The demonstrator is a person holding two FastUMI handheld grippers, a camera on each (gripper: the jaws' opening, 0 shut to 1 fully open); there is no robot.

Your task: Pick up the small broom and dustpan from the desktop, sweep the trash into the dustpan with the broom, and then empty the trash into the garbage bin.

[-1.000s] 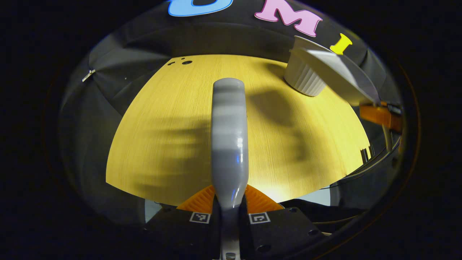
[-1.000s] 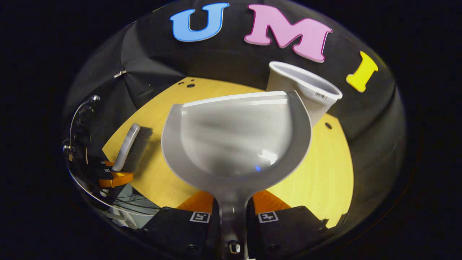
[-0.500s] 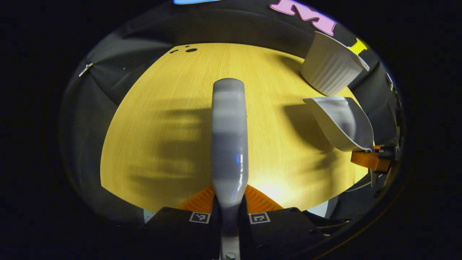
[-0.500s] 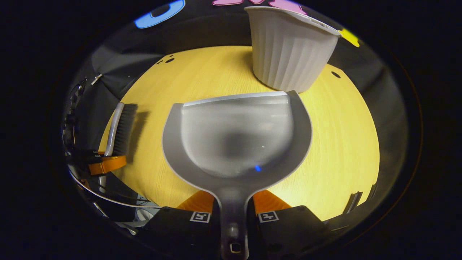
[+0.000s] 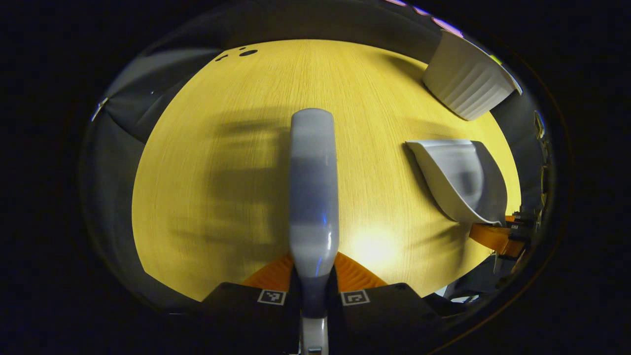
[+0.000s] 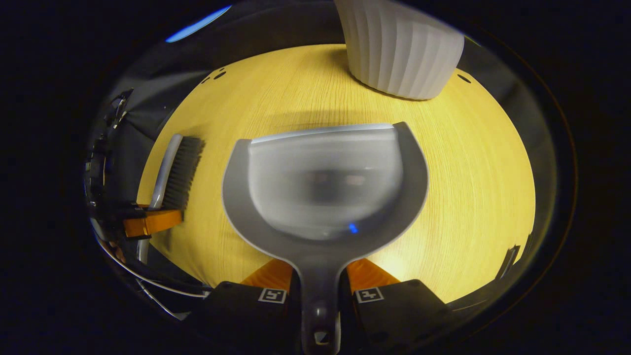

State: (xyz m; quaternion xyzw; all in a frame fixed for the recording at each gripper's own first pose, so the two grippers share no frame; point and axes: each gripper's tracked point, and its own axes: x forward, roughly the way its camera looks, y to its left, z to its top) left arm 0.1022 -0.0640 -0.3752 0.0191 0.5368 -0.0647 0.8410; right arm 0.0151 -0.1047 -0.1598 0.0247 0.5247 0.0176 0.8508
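In the left gripper view my left gripper (image 5: pixel 314 278) is shut on the grey handle of the small broom (image 5: pixel 313 192), which points forward just above the tabletop. The same broom (image 6: pixel 178 170) with its dark bristles appears at the left of the right gripper view, with orange fingers (image 6: pixel 150 222) on it. My right gripper (image 6: pixel 320 283) is shut on the handle of the grey dustpan (image 6: pixel 323 190), which is held low over the table and looks empty. That dustpan (image 5: pixel 458 177) lies to the right in the left gripper view. The white ribbed garbage bin (image 6: pixel 399 49) stands beyond the dustpan.
The yellow wooden tabletop (image 5: pixel 236 148) spreads under both tools, with small dark holes (image 5: pixel 244 52) near its far edge. The garbage bin (image 5: pixel 468 81) stands at the far right corner in the left gripper view. Black cloth walls close the booth behind the table.
The dustpan has come down from beside the bin's rim and back toward the tabletop. Both grippers have dropped lower over the table, so the bin sits higher in both views.
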